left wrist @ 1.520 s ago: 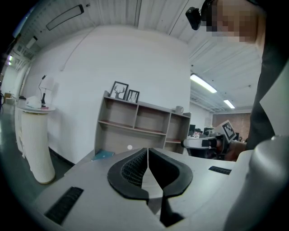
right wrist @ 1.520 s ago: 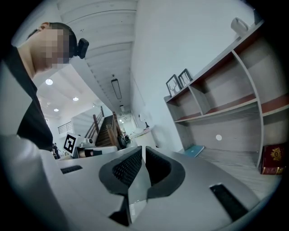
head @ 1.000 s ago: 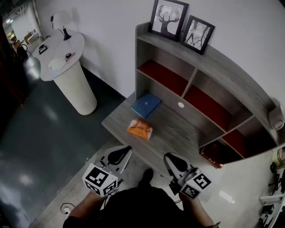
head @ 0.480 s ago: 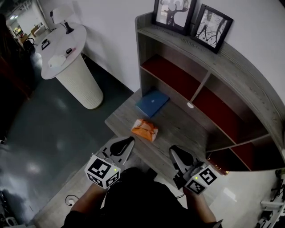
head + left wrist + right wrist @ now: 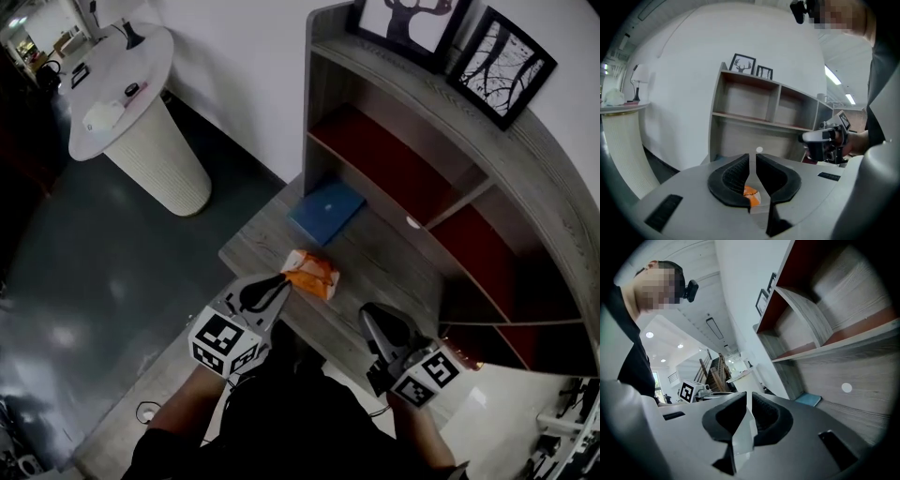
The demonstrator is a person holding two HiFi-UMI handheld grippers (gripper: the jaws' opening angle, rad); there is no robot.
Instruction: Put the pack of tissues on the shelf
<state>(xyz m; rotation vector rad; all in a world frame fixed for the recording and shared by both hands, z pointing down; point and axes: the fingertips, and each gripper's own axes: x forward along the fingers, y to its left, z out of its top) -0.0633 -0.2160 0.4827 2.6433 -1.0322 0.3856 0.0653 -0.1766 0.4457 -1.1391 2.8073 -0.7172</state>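
Grey desk [image 5: 251,249] holds tissue pack [image 5: 312,273] between blue book [image 5: 325,208] and left gripper [image 5: 279,283]

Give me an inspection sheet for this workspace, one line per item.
Surface: grey wooden desk board at the foot of the shelf unit, which has red shelf boards.
Job's things: orange pack of tissues lies on the desk board, not yet on a shelf.
Clutter: blue book lies flat behind the pack; two framed pictures stand on top of the unit.
Grippers: left gripper has its jaws together, tips at the pack's near edge, gripping nothing. Right gripper has its jaws together, empty, near the desk's front edge.
Cables: one white cable on the floor.
Surroundings: white pedestal table holding small items; dark floor.
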